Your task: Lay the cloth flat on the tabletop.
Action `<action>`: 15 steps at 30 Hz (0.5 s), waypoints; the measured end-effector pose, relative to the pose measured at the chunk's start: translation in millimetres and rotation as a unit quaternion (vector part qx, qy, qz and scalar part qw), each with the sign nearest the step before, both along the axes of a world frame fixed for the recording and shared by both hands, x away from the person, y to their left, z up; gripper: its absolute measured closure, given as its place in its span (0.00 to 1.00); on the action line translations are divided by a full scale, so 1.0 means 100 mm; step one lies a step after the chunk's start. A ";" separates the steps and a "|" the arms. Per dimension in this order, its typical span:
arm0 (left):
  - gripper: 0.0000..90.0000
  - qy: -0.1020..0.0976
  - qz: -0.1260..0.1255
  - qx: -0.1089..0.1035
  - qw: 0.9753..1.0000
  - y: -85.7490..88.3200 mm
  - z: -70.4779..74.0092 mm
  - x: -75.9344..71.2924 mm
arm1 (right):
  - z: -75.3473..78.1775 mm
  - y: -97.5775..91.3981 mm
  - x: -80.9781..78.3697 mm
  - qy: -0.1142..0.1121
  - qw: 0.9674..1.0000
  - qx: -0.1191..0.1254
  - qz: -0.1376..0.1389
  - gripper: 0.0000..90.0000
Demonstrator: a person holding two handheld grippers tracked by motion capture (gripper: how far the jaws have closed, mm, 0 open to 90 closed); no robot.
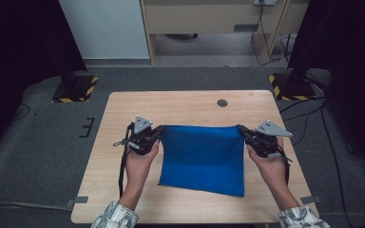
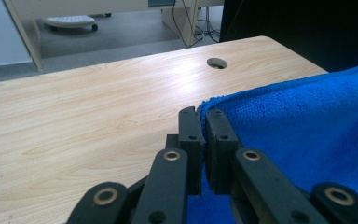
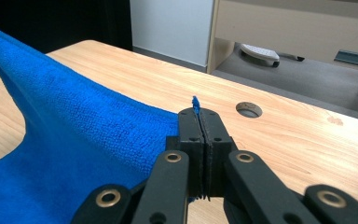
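A: Blue cloth [image 1: 202, 159] position?

B: Mid-table [image 1: 123, 109], well short of the cable hole [image 1: 222, 102]. Far edge lifted taut; near edge lies on the wood.

A: Grips?

B: Left gripper [image 1: 160, 131] clenched on cloth's far-left corner, right gripper [image 1: 241, 129] clenched on far-right corner, a tuft poking past the jaws.

A: Room?

B: Bare wood beyond cloth, toward the hole, and on both sides.

Bright blue terry-cloth towel [image 1: 202, 159], centre of the frame, on light wood.
Far edge stretched taut and lifted at both top corners; near edge draped flat, lower right corner reaching furthest down.
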State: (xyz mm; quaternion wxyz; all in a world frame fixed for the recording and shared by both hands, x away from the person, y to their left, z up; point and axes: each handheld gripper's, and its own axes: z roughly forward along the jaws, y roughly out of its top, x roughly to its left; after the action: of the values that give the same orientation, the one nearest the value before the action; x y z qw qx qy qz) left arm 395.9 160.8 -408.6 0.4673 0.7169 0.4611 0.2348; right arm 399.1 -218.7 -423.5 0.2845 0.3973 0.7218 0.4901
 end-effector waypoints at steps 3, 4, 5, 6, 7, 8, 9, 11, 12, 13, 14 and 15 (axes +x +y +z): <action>0.96 0.002 0.003 0.003 1.000 0.00 -0.04 0.04 | -0.02 0.01 0.04 0.001 1.000 -0.002 -0.001 0.99; 0.96 0.004 0.004 0.005 1.000 0.00 -0.06 0.05 | -0.03 0.01 0.07 0.002 1.000 -0.003 -0.001 0.99; 0.96 0.005 0.004 0.006 1.000 0.00 -0.07 0.07 | -0.04 0.02 0.10 0.003 1.000 -0.004 -0.002 0.99; 0.96 0.005 0.006 0.006 1.000 0.00 -0.08 0.08 | -0.05 0.03 0.12 0.005 1.000 -0.004 -0.003 0.99; 0.96 0.005 0.007 0.008 1.000 0.00 -0.10 0.09 | -0.06 0.03 0.14 0.005 1.000 -0.007 -0.002 0.99; 0.96 0.006 0.008 0.008 1.000 0.00 -0.11 0.11 | -0.07 0.04 0.17 0.006 1.000 -0.007 -0.003 0.99; 0.96 0.008 0.009 0.008 1.000 0.00 -0.13 0.13 | -0.08 0.04 0.19 0.008 1.000 -0.010 -0.004 0.99; 0.96 0.010 0.011 0.009 1.000 0.00 -0.17 0.18 | -0.11 0.06 0.24 0.012 1.000 -0.015 -0.004 0.99; 0.96 0.011 0.013 0.013 1.000 0.00 -0.19 0.20 | -0.12 0.06 0.27 0.014 1.000 -0.017 -0.004 0.99; 0.96 0.011 0.014 0.017 1.000 0.00 -0.21 0.23 | -0.13 0.06 0.29 0.015 1.000 -0.016 -0.004 0.99; 0.96 0.012 0.017 0.023 1.000 -0.01 -0.23 0.27 | -0.14 0.06 0.31 0.018 1.000 -0.016 -0.004 0.99; 0.96 0.013 0.019 0.025 0.999 -0.02 -0.25 0.29 | -0.16 0.07 0.35 0.019 1.000 -0.017 -0.005 0.99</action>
State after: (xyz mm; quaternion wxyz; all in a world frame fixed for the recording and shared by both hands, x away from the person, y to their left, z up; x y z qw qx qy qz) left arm 424.9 158.9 -433.6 0.4387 0.7225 0.4747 0.2452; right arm 434.2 -212.0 -439.2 0.2794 0.4055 0.7334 0.4687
